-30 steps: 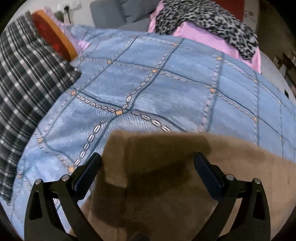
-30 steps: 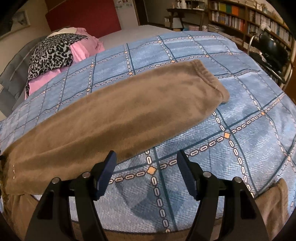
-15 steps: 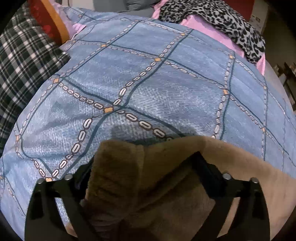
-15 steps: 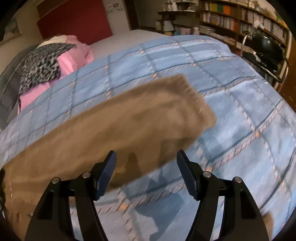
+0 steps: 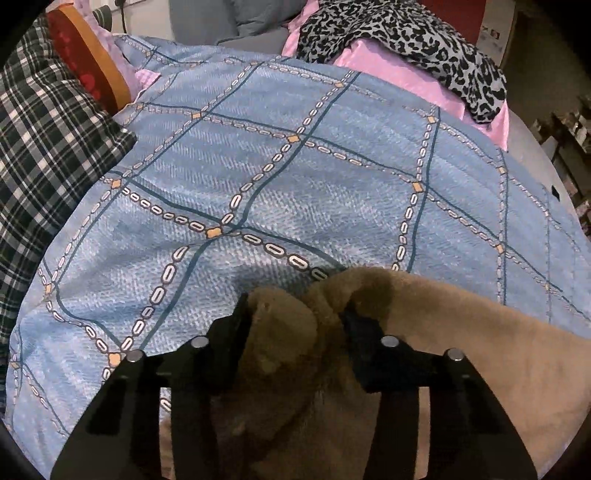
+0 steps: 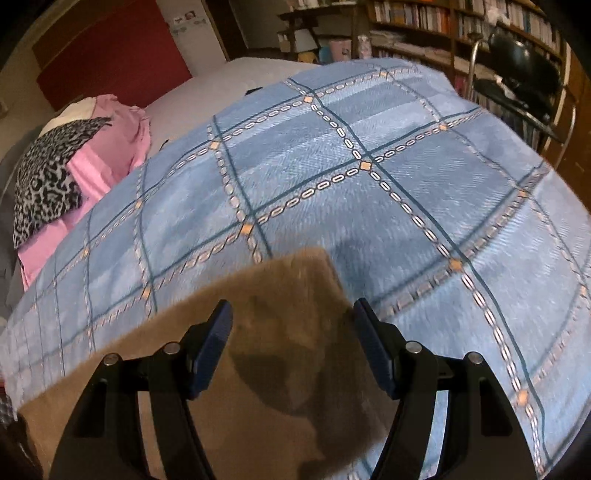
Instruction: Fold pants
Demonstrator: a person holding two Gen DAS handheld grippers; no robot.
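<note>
The brown fleece pants (image 5: pixel 461 350) lie on the blue patterned bedspread (image 5: pixel 295 177) that covers the bed, at the near edge of both wrist views. In the left wrist view one end of the fabric is bunched into a rounded hump between the two black fingers of the left tongs (image 5: pixel 295 314). These jaws have just been closing, and the fingers now press into the gathered cloth from either side, so the left tongs are clamped on the pants. The rest of the garment spreads flat to the right of that pinch.

In the right wrist view a squared corner of the pants (image 6: pixel 288 295) reaches up between the fingers of the right tongs (image 6: pixel 291 332). Those jaws stand apart, with a gap on each side of the cloth, and the pads do not press on the fabric. The picture is smeared with motion blur.

Farther out on the bed, a pink cloth (image 5: pixel 399 77) lies at the far side with a leopard-print garment (image 5: pixel 406 40) on top of it. A dark plaid fabric (image 5: pixel 48 147) sits at the left edge of the left wrist view, with a red and orange item (image 5: pixel 85 62) beside it. Beyond the bed, bookshelves (image 6: pixel 443 22) and a black chair (image 6: pixel 524 74) stand at the upper right of the right wrist view.
</note>
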